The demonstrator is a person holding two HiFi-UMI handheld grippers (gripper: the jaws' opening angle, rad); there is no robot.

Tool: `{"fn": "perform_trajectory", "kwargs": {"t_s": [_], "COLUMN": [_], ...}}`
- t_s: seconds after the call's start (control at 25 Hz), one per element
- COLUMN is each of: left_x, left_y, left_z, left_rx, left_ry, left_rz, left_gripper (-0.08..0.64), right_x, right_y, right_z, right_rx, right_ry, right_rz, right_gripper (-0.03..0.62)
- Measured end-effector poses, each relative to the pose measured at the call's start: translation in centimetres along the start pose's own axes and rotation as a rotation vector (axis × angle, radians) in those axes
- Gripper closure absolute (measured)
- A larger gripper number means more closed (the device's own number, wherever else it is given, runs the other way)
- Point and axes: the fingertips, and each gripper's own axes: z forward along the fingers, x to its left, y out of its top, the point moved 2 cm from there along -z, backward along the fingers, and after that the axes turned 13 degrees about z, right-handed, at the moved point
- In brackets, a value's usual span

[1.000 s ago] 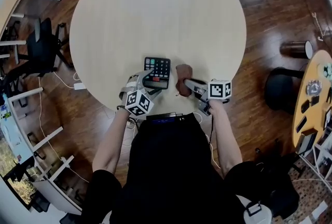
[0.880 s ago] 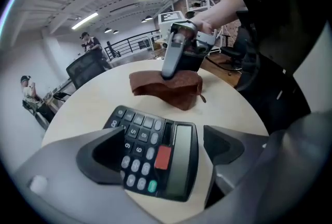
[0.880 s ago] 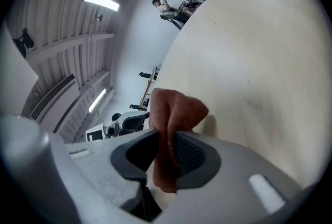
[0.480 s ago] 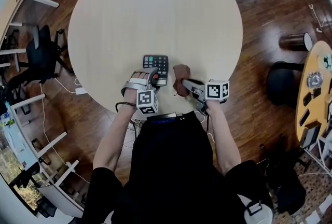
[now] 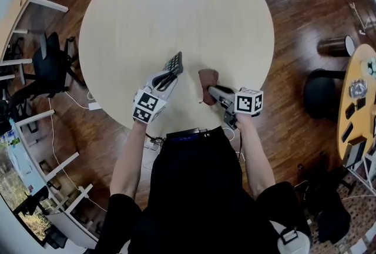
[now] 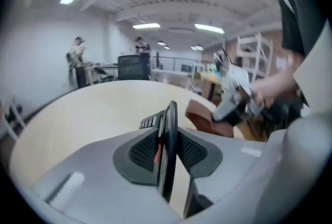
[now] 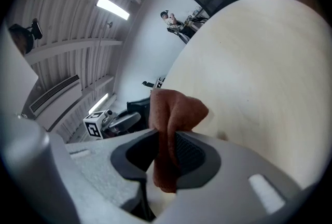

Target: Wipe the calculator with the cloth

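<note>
the hold-and-ready step seems in hand: the left tool, jaws just closed in, pinches the calculator edge-up over the worktop near its near edge, the right tool grips the cloth close beside, so next the cloth likely must meet the keys.

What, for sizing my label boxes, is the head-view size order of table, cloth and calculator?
1. table, by far the largest.
2-3. cloth and calculator look alike. The calculator is tilted nearly edge-on, so I won't rank them.
</note>
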Motion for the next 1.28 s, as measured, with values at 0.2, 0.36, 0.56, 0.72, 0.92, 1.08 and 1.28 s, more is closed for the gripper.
{"fn": "perform_trajectory", "kwargs": {"t_s": [0.2, 0.36, 0.56, 0.72, 0.92, 1.08, 1.28], "left_x": [5.5, 5.2, 2.9, 3.5, 4.7, 5.2, 4.9], "left_y": [1.7, 3.2, 6.0, 6.1, 4.4, 5.1, 7.1], "left_z": [-4.4, -7.0, -9.0, -10.6, -12.0, -12.1, -12.2], "left_rx": [-0.393, -0.611, -0.827, -0.935, -1.016, -1.036, -1.096], "left_ry": [-0.076, -0.171, -0.283, -0.273, -0.265, -0.26, -0.283], "left_rz": [-0.641, -0.825, -0.867, -0.929, -1.013, -1.055, -1.068], "left_gripper": [0.472, 0.472, 0.477, 0.479, 0.479, 0.479, 0.477], "right_x": [5.6, 16.1, 21.9, 19.0, 15.0, 21.2, 21.1], "right_y": [2.7, 4.6, 4.2, 6.4, 8.8, 7.7, 5.8], "right_z": [1.8, 3.8, 5.8, 5.6, 5.3, 4.9, 7.2], "right_rx": [-0.044, -0.067, -0.021, -0.06, -0.106, -0.099, -0.021], "right_ry": [0.042, 0.106, 0.104, 0.11, -0.145, -0.04, 0.005], "right_rz": [-0.17, -0.52, -0.804, -0.588, -0.585, -0.696, -0.691], "right_gripper": [0.502, 0.502, 0.502, 0.502, 0.502, 0.502, 0.502]}}
